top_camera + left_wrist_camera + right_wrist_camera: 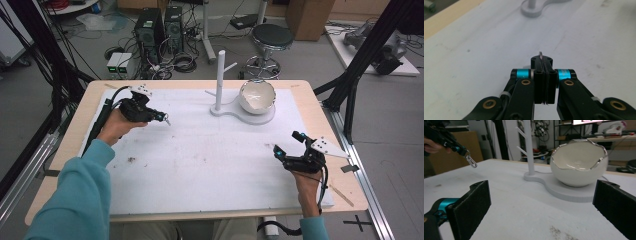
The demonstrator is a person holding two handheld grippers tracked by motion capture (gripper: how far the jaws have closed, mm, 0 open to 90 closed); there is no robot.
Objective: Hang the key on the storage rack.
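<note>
My left gripper (161,117) hovers over the far left of the white mat, shut on a small silver clasp (167,121). In the left gripper view the jaws press flat together (543,60) with a thin edge of the metal clasp (540,55) poking out at the tip. From the right gripper view the clasp (471,161) dangles below that gripper (461,150). A white peg stand (220,80) rises at the back centre, and a white eggshell-shaped bowl (257,96) sits on its base. My right gripper (286,142) is open near the right edge, with nothing between its pads (541,202).
The white mat (200,160) covers most of the wooden table (330,125) and bears a few dark smudges. Black frame posts stand at both sides. Behind the table are a stool (271,37), computer towers and cables on the floor.
</note>
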